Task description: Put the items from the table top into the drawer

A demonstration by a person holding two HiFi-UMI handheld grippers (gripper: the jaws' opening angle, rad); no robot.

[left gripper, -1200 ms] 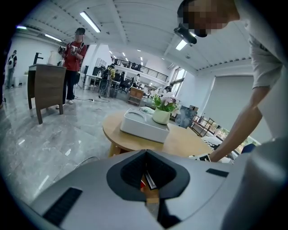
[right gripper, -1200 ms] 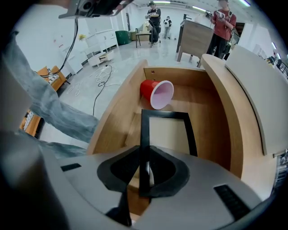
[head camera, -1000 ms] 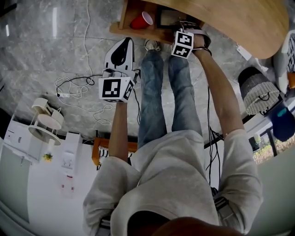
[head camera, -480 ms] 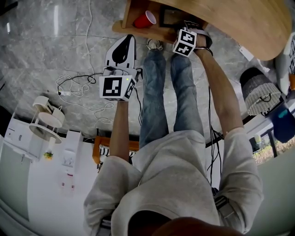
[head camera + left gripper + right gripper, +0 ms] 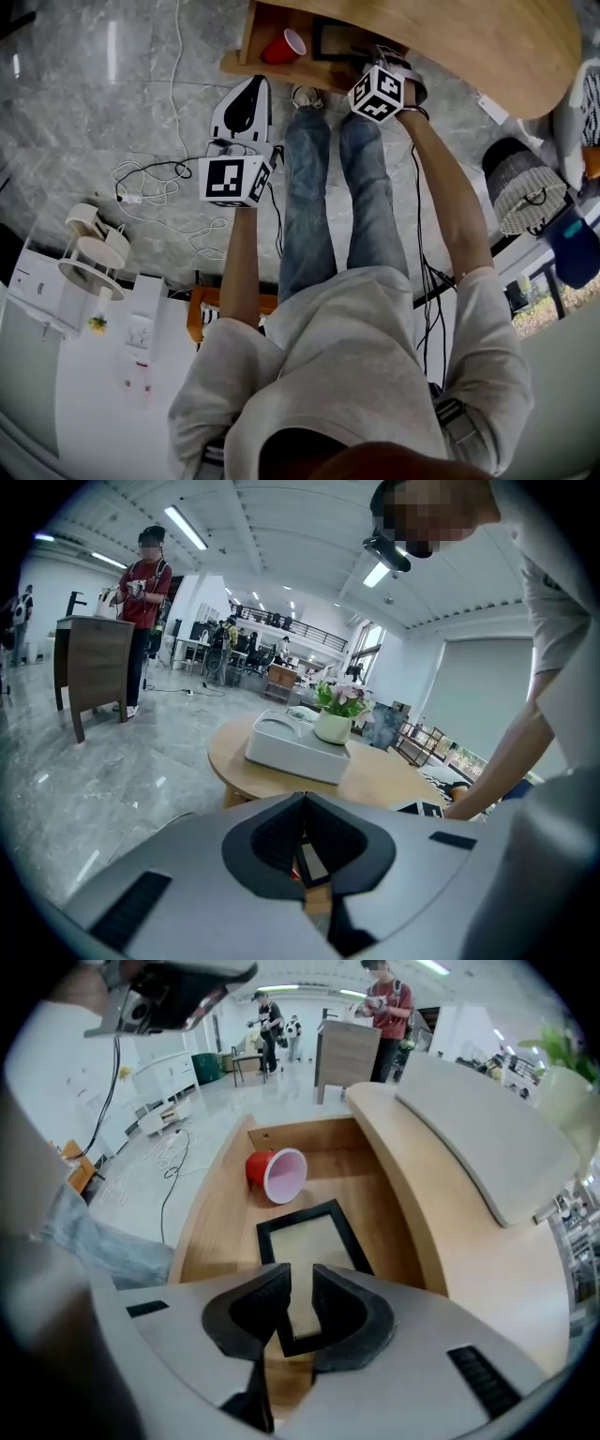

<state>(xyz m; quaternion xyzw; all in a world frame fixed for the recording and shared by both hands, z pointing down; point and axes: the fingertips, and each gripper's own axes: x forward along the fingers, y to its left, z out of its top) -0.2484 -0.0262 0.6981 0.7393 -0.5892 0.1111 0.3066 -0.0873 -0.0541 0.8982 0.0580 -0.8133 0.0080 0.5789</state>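
Observation:
The wooden drawer [image 5: 208, 1218] stands pulled out under the round table [image 5: 469, 47]. Inside it a red cup [image 5: 276, 1175] lies on its side, and a black picture frame [image 5: 312, 1239] lies flat beside it. My right gripper [image 5: 301, 1284] hangs just above the near end of the frame, pointing steeply down. Its jaws are opening and the gap between the pads holds nothing. In the head view the cup [image 5: 286, 45] and frame [image 5: 334, 39] show in the drawer [image 5: 246, 39], with the right gripper [image 5: 380, 67] over its front. My left gripper [image 5: 254, 87] is held above the floor, shut and empty.
On the table top stand a white box-like tray [image 5: 298, 747] and a potted plant [image 5: 334, 724]. Cables [image 5: 150, 178] trail over the grey floor left of the person's legs [image 5: 328, 187]. A striped basket [image 5: 525, 192] stands to the right. Other people stand far across the room.
The right gripper has rolled and lifted a little at the drawer's front; the frame now lies free in the drawer. The left gripper has stayed where it was.

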